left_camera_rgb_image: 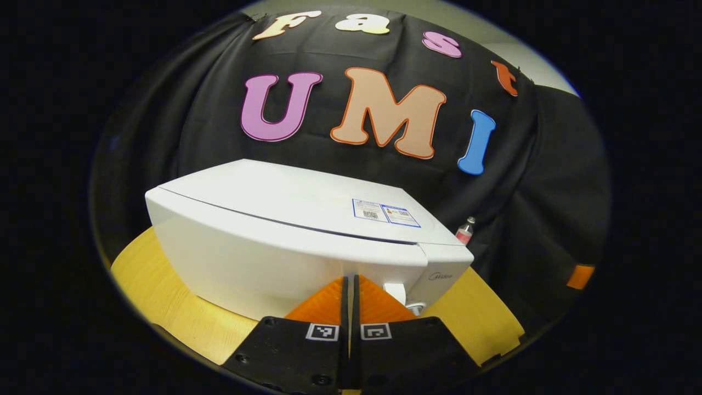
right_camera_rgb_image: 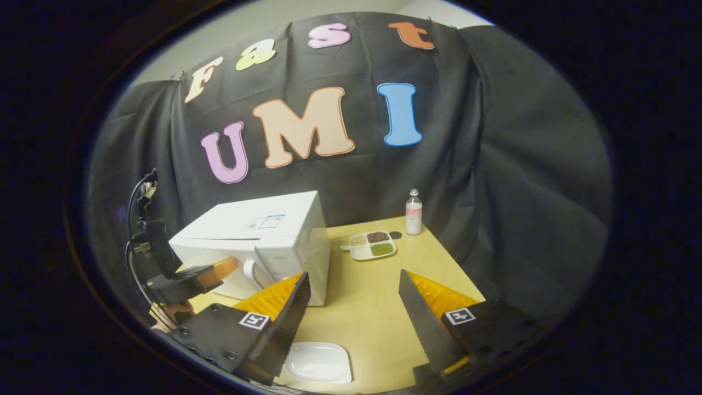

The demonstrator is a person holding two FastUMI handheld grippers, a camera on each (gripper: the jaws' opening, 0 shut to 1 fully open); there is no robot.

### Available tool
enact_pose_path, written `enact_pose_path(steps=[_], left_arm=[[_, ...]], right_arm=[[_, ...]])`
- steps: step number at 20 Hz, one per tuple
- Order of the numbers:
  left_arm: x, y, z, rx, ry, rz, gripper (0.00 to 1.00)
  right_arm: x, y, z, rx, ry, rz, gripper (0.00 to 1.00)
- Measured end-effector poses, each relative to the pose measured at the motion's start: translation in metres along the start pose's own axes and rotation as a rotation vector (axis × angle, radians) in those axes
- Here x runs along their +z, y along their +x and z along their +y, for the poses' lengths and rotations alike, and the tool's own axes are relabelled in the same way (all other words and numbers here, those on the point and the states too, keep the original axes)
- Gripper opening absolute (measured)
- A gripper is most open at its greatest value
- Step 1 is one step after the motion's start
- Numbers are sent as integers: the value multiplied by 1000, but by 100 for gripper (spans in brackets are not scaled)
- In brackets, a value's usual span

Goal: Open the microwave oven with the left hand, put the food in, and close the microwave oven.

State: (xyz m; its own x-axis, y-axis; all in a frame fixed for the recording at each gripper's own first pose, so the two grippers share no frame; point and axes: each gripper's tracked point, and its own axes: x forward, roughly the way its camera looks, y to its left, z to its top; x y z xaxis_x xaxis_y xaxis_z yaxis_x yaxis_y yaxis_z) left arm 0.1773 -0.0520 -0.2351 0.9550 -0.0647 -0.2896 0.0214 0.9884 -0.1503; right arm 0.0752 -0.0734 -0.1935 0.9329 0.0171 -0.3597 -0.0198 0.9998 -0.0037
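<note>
Pressing its fingers together on nothing, the left gripper point(left_camera_rgb_image: 350, 280) sits just before the microwave point(left_camera_rgb_image: 285, 241) door, while the right gripper point(right_camera_rgb_image: 351, 285) gapes wide, empty.

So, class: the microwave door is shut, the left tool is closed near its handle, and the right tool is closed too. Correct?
Not quite. The right tool is open, fingers wide apart, as the right gripper view shows. The microwave door is shut and the left tool is closed.
</note>
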Motion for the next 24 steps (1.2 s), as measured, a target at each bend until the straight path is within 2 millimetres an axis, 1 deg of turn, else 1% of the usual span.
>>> enact_pose_path(steps=[1, 3, 4, 7, 9, 11, 13, 14, 16, 20, 21, 22, 23, 24], left_arm=[[-11, -2, 1, 7, 0, 37, 0], [-2, 1, -1, 3, 7, 0, 1], [-5, -1, 0, 3, 3, 11, 1], [-6, -2, -1, 8, -6, 26, 0], [7, -6, 0, 15, 15, -3, 1], [26, -15, 0, 17, 39, -44, 1], [36, -27, -5, -3, 35, -56, 0], [43, -36, -6, -7, 32, -66, 1], [54, -52, -3, 5, 40, -90, 0], [67, -89, 5, 29, 71, -113, 0], [66, -94, 6, 31, 71, -108, 1], [64, -111, 12, 38, 68, -99, 4], [61, -118, 15, 48, 61, -87, 5], [58, -124, 17, 56, 53, -77, 11]], right_arm=[[0, -1, 1, 1, -1, -1, 92], [2, -1, 0, -1, -9, -6, 92], [1, -3, 1, 1, -14, -6, 92], [1, -6, 5, 8, -16, -10, 92], [0, -9, 7, 11, -9, -10, 92], [-1, -12, 8, 11, -7, -9, 92], [0, -16, 8, 9, -12, -13, 92], [1, -18, 7, 7, -17, -17, 92], [2, -21, 6, 6, -19, -20, 92], [7, -27, 6, 2, -15, -36, 92], [9, -27, 6, 2, -15, -42, 92], [10, -28, 5, 2, -15, -45, 92], [11, -30, 5, 4, -14, -48, 92], [12, -31, 6, 8, -13, -51, 92]])
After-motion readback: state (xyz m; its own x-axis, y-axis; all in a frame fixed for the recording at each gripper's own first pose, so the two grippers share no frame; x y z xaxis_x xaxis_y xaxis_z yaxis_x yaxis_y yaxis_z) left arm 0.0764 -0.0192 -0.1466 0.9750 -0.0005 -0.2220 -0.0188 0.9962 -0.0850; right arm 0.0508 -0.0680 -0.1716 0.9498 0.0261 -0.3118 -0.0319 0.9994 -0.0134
